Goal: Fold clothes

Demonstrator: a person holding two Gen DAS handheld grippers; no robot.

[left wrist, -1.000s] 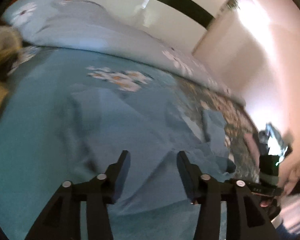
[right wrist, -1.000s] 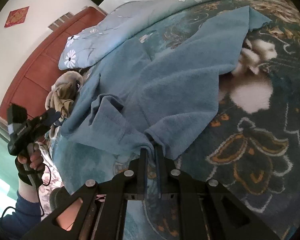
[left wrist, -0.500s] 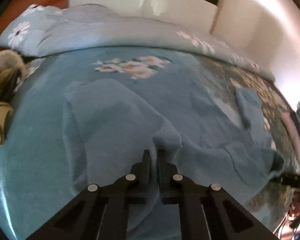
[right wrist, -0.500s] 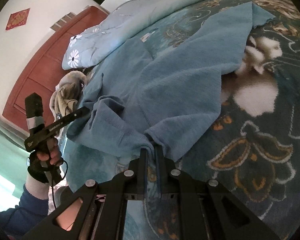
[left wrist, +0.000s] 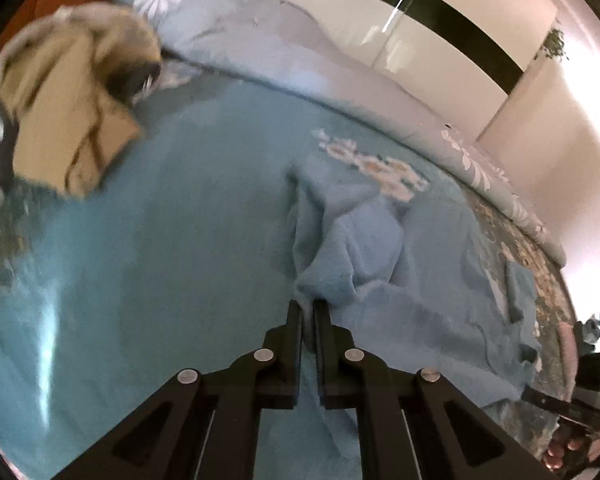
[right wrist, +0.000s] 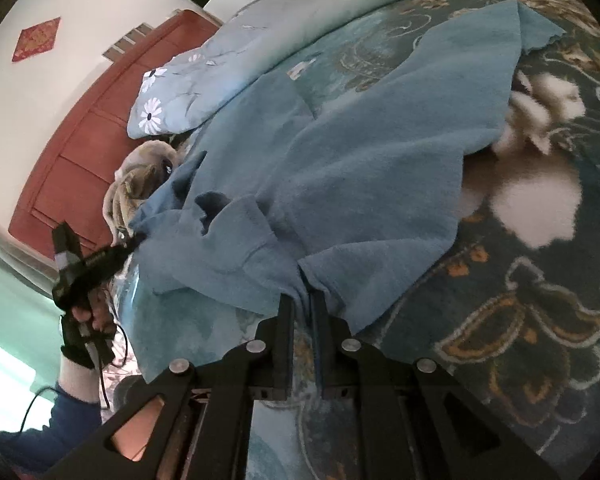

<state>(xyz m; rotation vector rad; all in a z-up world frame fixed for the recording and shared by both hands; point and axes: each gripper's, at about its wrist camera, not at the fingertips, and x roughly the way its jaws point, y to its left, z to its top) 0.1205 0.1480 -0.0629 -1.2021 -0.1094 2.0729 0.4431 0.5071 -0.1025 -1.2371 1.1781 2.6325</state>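
Since a second ago your left gripper (left wrist: 307, 304) has closed on a bunch of the blue garment (right wrist: 340, 184) and dragged it across the bed (right wrist: 540, 320). Right gripper (right wrist: 300, 300) stays clamped on another edge (tiny bites), so pulling apart too hard could slip the cloth free, and the crumpled middle may fold crooked.

A crumpled blue fleece garment (right wrist: 340, 168) lies spread on the bed with the teal flower-patterned cover (right wrist: 540, 320). Behind it, along the bed's far side, runs a pale blue daisy-print duvet (left wrist: 300, 52). A beige plush toy (left wrist: 68, 112) sits at the garment's left, near the reddish wooden headboard (right wrist: 80, 152)
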